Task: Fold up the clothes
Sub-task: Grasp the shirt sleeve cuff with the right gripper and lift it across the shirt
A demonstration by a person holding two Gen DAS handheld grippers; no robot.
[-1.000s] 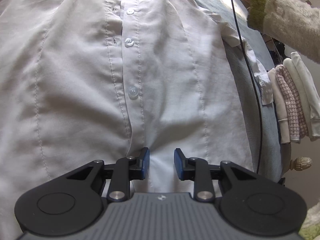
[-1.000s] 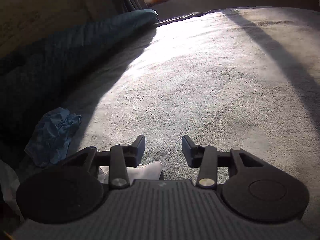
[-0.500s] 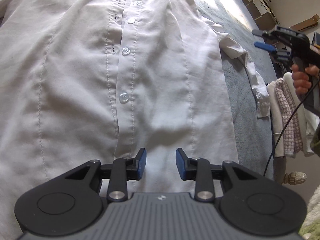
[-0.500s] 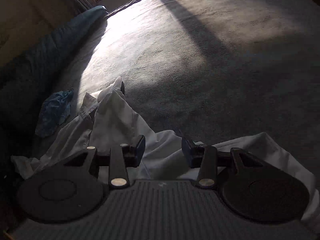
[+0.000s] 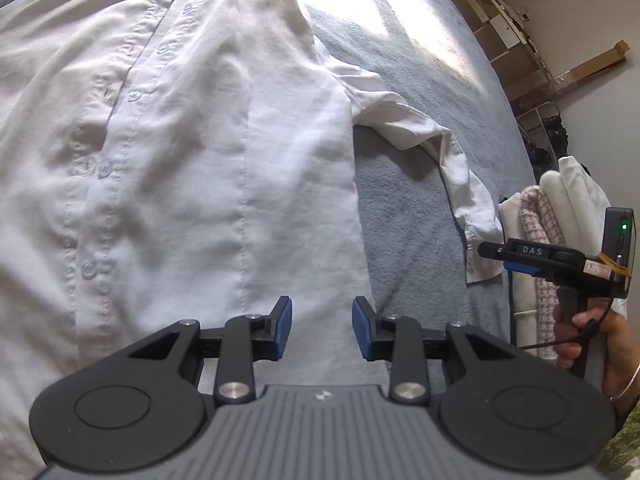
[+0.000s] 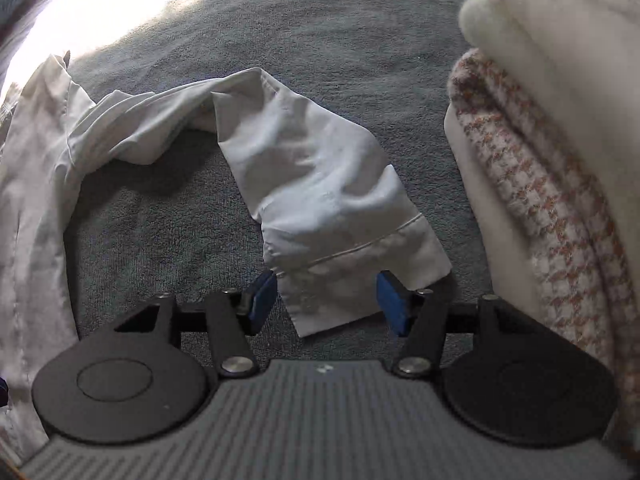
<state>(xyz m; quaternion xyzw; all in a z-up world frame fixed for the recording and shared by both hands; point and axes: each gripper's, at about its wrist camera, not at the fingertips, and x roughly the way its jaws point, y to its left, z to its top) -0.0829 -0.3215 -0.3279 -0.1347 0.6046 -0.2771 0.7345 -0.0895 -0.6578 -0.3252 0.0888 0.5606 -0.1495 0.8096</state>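
My left gripper (image 5: 321, 328) hovers, fingers apart, over the near hem of the white shirt (image 5: 192, 152) spread on the grey blanket (image 5: 408, 208). My right gripper (image 6: 326, 300) sits low, fingers apart astride the sleeve cuff (image 6: 352, 280); folded stack (image 6: 540, 184) right.

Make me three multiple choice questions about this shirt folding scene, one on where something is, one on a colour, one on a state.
1. Where does the sleeve cuff lie?
A. between the right gripper fingers
B. on the folded pile
C. under the collar

2. What colour is the shirt?
A. blue
B. white
C. pink

3. The left gripper is:
A. shut on the shirt
B. out of view
C. open

Answers: 1 A, the cuff sits between the spread blue pads; 2 B, the buttoned fabric is white; 3 C, its fingers stand apart above the hem.
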